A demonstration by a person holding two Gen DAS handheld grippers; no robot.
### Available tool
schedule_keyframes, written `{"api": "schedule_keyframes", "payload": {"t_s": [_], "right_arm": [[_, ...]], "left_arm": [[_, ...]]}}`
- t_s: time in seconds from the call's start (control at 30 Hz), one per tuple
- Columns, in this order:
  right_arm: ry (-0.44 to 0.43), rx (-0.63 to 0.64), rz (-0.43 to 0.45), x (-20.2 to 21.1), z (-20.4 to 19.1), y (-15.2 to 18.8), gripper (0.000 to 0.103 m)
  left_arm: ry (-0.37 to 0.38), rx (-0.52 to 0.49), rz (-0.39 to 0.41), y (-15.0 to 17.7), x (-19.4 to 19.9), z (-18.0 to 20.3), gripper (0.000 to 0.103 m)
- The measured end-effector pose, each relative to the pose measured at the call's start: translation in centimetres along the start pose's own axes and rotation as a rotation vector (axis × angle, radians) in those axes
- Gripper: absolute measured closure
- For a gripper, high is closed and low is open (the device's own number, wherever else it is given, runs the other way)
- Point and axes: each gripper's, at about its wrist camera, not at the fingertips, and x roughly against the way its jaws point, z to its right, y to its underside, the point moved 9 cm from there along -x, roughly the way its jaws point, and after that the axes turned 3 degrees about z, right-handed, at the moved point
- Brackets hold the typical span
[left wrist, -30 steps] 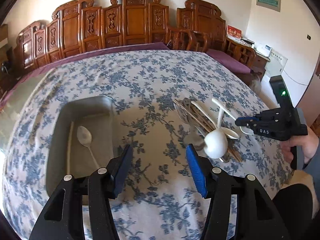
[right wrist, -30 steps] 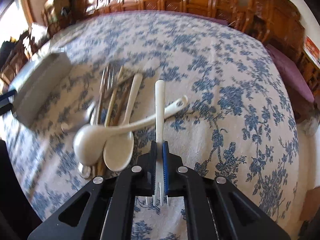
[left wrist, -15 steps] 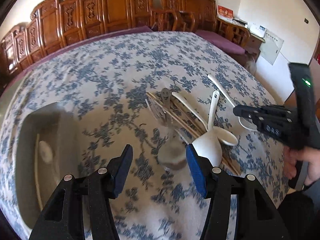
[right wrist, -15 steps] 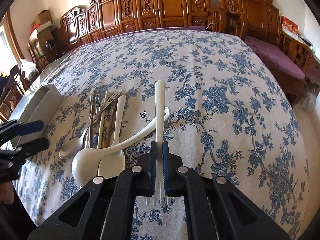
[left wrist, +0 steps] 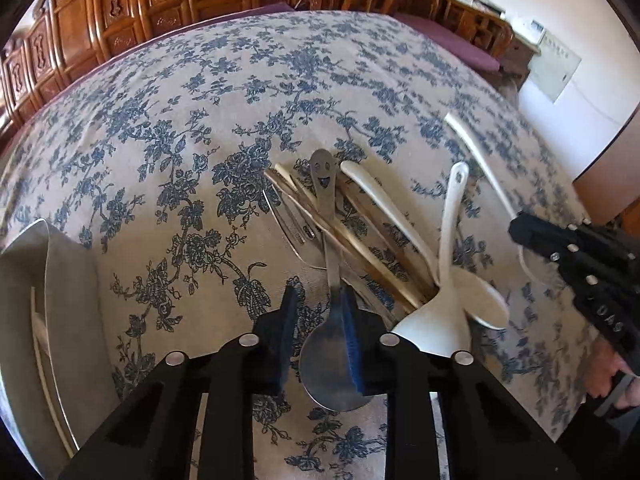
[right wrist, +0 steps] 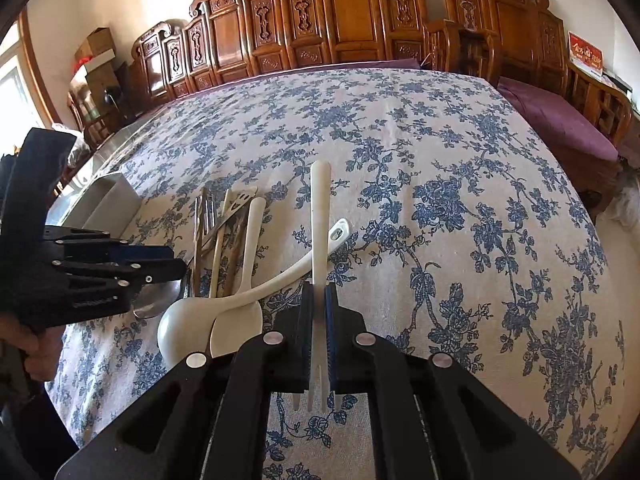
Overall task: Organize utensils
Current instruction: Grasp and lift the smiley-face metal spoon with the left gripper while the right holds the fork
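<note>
On the blue-flowered tablecloth lies a pile of utensils: a metal spoon (left wrist: 332, 356) with a smiling face on its handle, a metal fork (left wrist: 292, 224), chopsticks (left wrist: 360, 248) and two white spoons (left wrist: 436, 328). My left gripper (left wrist: 316, 296) points down over the metal spoon. Its jaws are closing, with the spoon's neck between them and a gap still showing on the left side. My right gripper (right wrist: 318, 292) is shut on a white plastic fork (right wrist: 320, 208), tines toward the camera, held above the cloth to the right of the pile.
A grey tray (left wrist: 68, 300) with a thin white utensil inside sits at the table's left edge. Carved wooden chairs ring the far side. A person's hand (left wrist: 616, 380) holds the right gripper at the near right edge. Bare cloth stretches beyond the pile.
My left gripper has swung from over the tray rightward and down onto the pile, and its jaws have narrowed around the metal spoon. The right gripper still holds the white fork, nearly still.
</note>
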Motion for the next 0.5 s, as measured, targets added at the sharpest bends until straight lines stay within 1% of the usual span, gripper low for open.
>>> {"api": "schedule_keyframes", "payload": {"t_s": [0.17, 0.27, 0.4, 0.43, 0.47, 0.5], "right_arm": [[-0.005, -0.002, 0.001, 0.0, -0.1, 0.0, 0.096], [-0.005, 0.002, 0.004, 0.0, -0.2, -0.1, 0.096], [-0.004, 0.013, 0.004, 0.0, -0.3, -0.1, 0.096], [-0.004, 0.01, 0.005, 0.0, -0.3, -0.1, 0.096], [-0.004, 0.008, 0.006, 0.0, -0.3, -0.1, 0.096], [-0.005, 0.004, 0.008, 0.1, -0.3, -0.1, 0.096]], "left_arm": [[-0.027, 0.0, -0.018, -0.8, -0.4, -0.1, 0.085], [-0.01, 0.011, -0.036, -1.2, -0.8, 0.0, 0.085], [-0.018, -0.012, -0.045, -1.4, -1.0, 0.1, 0.086], [-0.017, -0.014, -0.048, -1.3, -1.0, 0.1, 0.092], [-0.023, -0.023, -0.052, -1.1, -0.8, 0.1, 0.096], [-0.035, -0.034, -0.054, -0.9, -0.7, 0.0, 0.097]]}}
